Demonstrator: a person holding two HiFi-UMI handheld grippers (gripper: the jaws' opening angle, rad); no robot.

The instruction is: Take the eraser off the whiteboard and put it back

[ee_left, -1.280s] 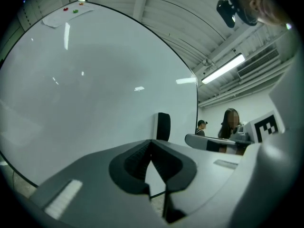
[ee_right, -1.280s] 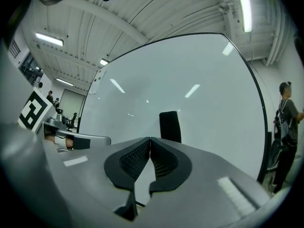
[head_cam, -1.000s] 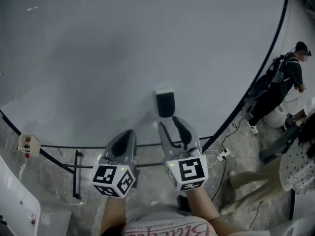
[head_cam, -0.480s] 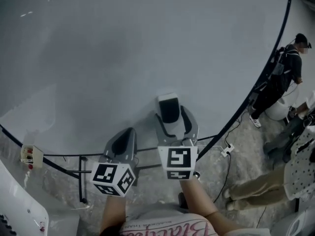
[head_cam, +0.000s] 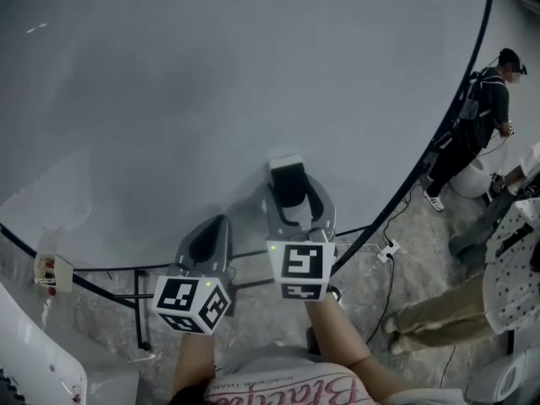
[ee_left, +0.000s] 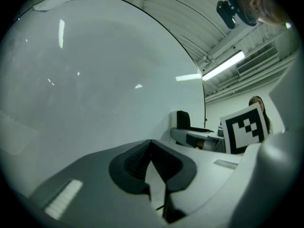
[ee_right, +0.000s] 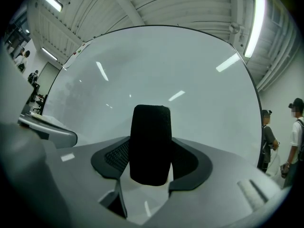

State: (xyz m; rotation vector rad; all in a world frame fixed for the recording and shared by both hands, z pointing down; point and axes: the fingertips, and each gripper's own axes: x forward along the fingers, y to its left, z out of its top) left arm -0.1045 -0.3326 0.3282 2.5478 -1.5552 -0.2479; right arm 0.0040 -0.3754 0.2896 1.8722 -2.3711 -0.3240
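Dim grey light, ceiling tubes [ee_right: 256, 25] glaring on whiteboard [ee_right: 156, 80], fisheye edges dark and bent

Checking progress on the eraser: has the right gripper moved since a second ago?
Yes. Against the whiteboard, the right gripper has advanced to the eraser, which now sits between its fingers; they have just been closing on it.

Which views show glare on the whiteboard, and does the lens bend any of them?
Left gripper view: the fisheye lens bends the whiteboard edge into an arc, and lamp streaks reflect on it. Right gripper view: the same bend and streaks. Head view: milder bend, dim even light, hardly any glare.
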